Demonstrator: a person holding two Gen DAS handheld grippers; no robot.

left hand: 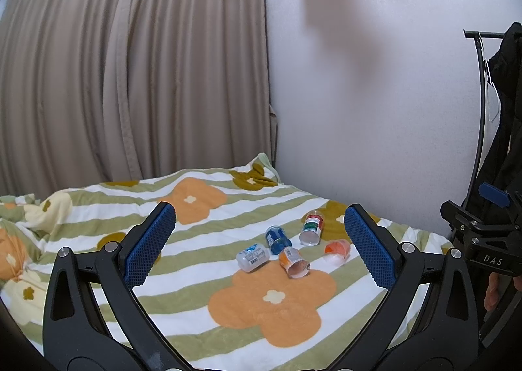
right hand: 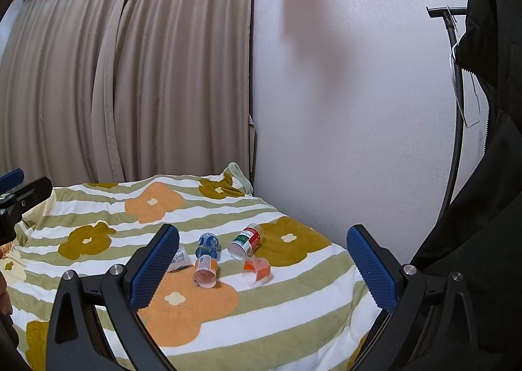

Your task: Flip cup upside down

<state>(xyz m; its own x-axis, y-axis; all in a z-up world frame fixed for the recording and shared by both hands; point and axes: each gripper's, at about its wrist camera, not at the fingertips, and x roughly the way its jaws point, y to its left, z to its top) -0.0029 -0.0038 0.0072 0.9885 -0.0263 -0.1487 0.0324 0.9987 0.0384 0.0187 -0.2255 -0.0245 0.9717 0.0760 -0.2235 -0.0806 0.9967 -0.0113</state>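
Several small plastic cups lie on their sides on a flowered, striped blanket [left hand: 182,253]. In the left wrist view I see a white one [left hand: 253,257], a blue one [left hand: 278,236], an orange-labelled one [left hand: 293,262], a red-and-green one [left hand: 312,228] and a clear orange one [left hand: 337,251]. In the right wrist view they are the blue [right hand: 207,245], orange-labelled [right hand: 205,270], red-and-green [right hand: 246,239] and clear orange [right hand: 257,269] cups; the white one [right hand: 178,259] is partly hidden by a finger. My left gripper [left hand: 261,240] and right gripper [right hand: 261,260] are open, empty, held short of the cups.
Beige curtains [left hand: 130,77] hang behind the bed and a white wall [left hand: 359,110] runs along its right side. A black coat on a rack [right hand: 483,142] stands at the right. The right gripper's body [left hand: 483,234] shows at the right edge of the left view.
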